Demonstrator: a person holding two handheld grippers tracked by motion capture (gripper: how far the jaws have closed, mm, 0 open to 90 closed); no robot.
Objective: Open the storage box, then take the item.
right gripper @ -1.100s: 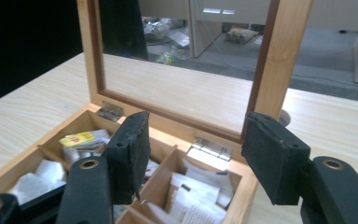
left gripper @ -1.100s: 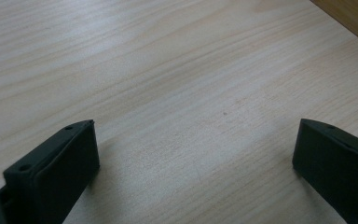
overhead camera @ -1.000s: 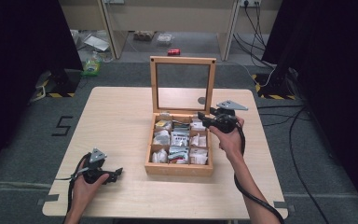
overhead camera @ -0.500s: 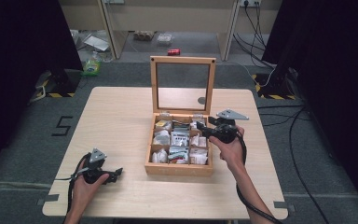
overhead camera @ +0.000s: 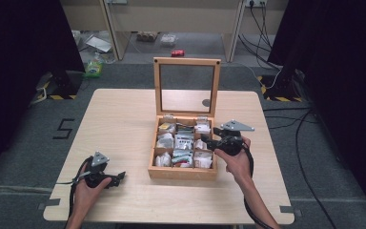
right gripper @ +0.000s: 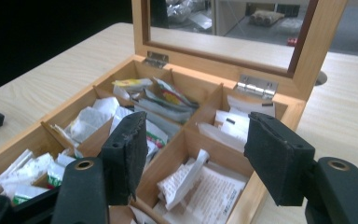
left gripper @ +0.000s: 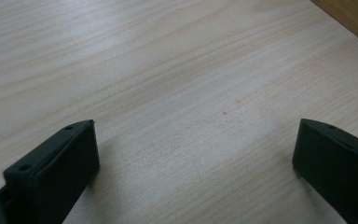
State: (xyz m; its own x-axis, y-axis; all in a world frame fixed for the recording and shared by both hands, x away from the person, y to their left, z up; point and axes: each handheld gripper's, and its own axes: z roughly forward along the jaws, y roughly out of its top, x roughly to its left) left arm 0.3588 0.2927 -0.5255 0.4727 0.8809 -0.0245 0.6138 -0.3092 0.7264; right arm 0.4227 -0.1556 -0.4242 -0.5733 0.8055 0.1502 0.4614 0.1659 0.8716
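Hovering over the right edge of the wooden box (overhead camera: pixel 183 172), just right of centre in the high view, the right tongs (overhead camera: pixel 205 140) have their jaws parted with nothing between them, and the right gripper view shows the two black pads spread above the compartments without touching anything. The box sits on the counter (overhead camera: pixel 124 124) with its glass-paned lid (overhead camera: pixel 187 86) standing upright at the back, so the opening step looks finished. Inside, a grid of compartments holds paper sachets: in the right gripper view a white sachet (right gripper: pixel 182 179) stands on edge in the near compartment at lower centre, directly between the jaws' line of sight, while colourful sachets (right gripper: pixel 161 100) fill the middle compartment further up and white ones (right gripper: pixel 235 122) lie in the back right cell below the hinge (right gripper: pixel 256 87). Judging from this, the work in hand seems to be picking a sachet out of the box, and it appears to be at the approach stage: nothing is gripped, nothing lies on the counter beside the box, and the descent, the closing and the lift are all left to do. The left tongs (overhead camera: pixel 120 177) rest on the counter at lower left of the high view, well apart from the box; the left gripper view shows their jaws wide apart over bare wood grain, holding nothing
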